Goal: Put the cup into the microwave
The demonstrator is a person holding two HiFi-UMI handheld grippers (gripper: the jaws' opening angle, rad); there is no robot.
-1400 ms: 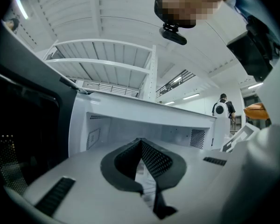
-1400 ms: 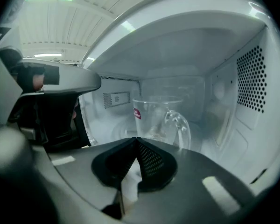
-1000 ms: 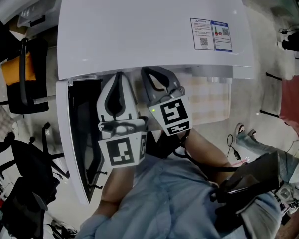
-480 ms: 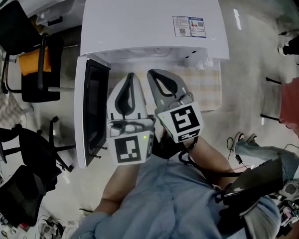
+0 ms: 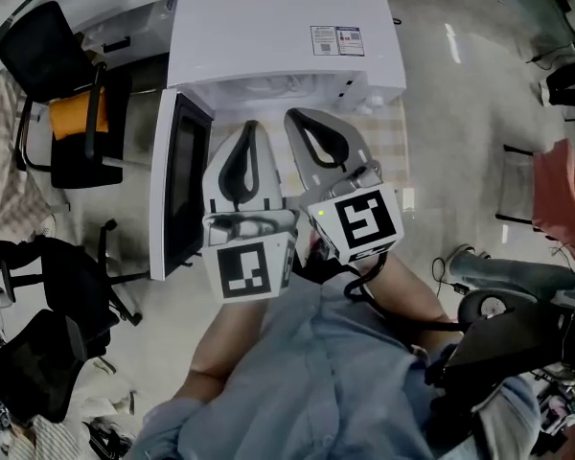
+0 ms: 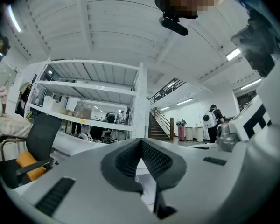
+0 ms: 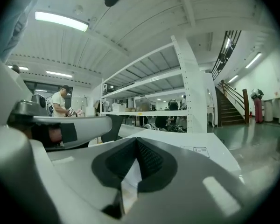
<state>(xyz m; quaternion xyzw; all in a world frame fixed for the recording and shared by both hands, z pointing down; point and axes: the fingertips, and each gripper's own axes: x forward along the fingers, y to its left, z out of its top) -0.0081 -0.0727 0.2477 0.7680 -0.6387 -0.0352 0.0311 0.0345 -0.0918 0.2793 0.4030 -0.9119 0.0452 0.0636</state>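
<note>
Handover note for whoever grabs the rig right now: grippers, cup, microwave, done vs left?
Left gripper: shut, empty, held level in front of the microwave.
Right gripper: shut, empty, close beside the left one.
Microwave door: open, swung out toward the head view's left.
Cup: in no view. The cavity is hidden from above, so I cannot tell whether it is inside.
Left: check the cavity for the cup; if it is in, probably only the door needs shutting.
</note>
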